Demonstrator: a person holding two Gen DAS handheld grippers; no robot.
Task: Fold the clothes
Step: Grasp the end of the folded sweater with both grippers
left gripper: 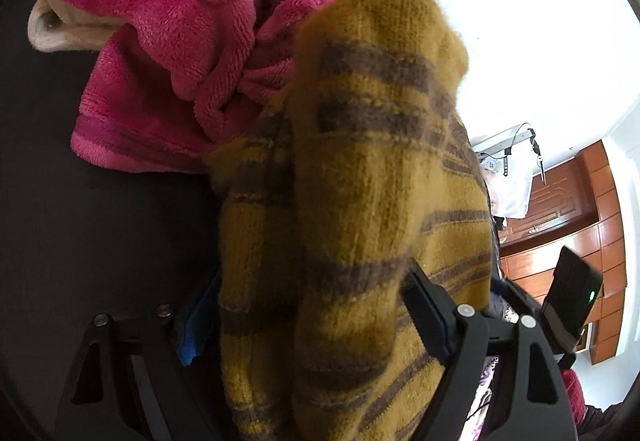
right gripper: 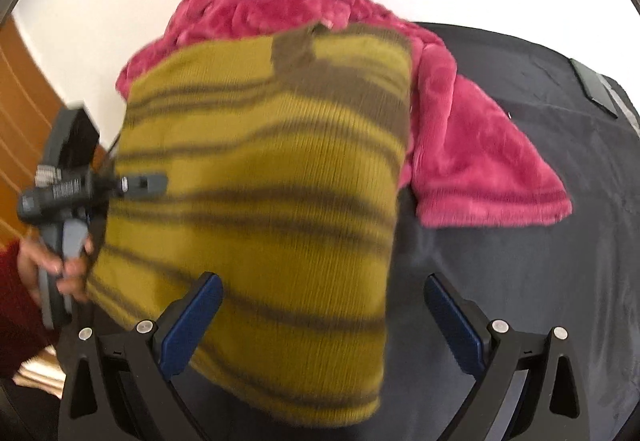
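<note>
We see the mustard striped sweater point(right gripper: 260, 201) bunched between the spread fingers of our left gripper point(left gripper: 308, 321); whether they pinch it we cannot tell. Our right gripper point(right gripper: 324, 321) stands open, the sweater hanging over its left finger. Behind it, a pink fleece garment point(right gripper: 460, 161) lies on the dark bed point(right gripper: 540, 281).

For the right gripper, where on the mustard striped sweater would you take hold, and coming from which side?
Take the sweater on its straight right-hand edge, which hangs clear between the open right gripper fingers in the right wrist view. Come in from the dark surface side, which looks unobstructed, one finger on each face. The left gripper already has the opposite side bunched between its fingers.
</note>
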